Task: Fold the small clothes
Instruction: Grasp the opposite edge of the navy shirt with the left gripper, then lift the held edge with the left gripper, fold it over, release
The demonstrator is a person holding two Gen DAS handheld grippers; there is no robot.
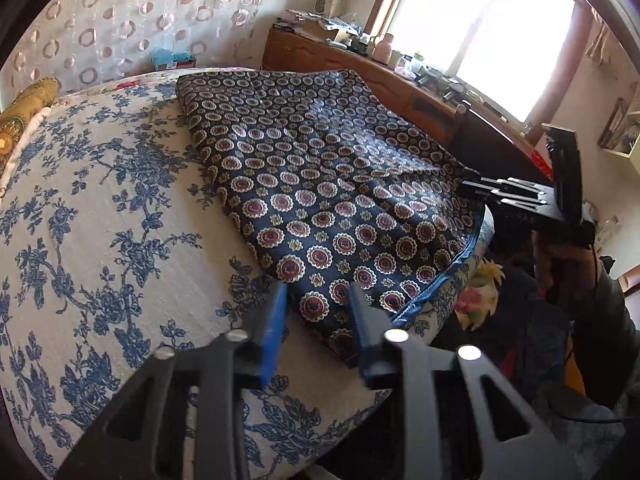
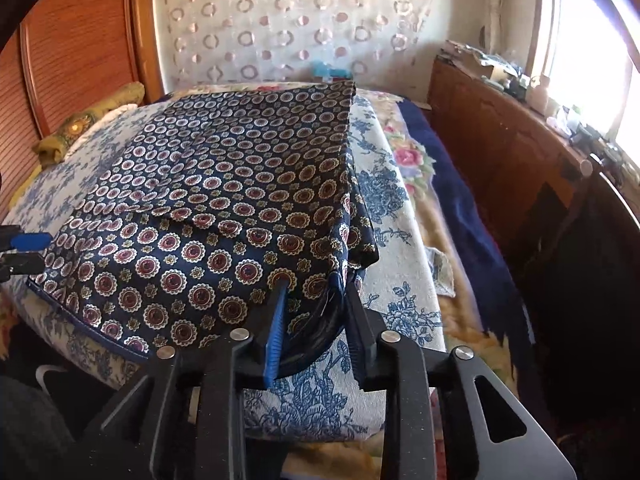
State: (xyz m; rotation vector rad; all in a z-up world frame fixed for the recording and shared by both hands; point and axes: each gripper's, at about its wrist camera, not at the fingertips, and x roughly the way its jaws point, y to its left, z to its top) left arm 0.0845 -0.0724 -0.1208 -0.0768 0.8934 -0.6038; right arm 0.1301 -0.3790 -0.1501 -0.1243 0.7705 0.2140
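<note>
Bed: the blue-flowered cover fills the left wrist view from 7 to 11 o'clock; a wooden cabinet stands at 1 o'clock under the window.
Garment: the navy medallion-print cloth lies flat on the cover, folded over itself, its long axis running from the near bed edge toward the patterned curtain at 12 o'clock; a piped hem follows the near edge.
Left tool: the left tool stands partly open, its blue pads either side of the cloth's near corner at 6 o'clock, holding nothing; whether they touch it cannot be told.
Right tool: the right tool is partly closed around the bunched near right corner of the cloth, one blue pad on top of it.
Writing: none can be read.
</note>
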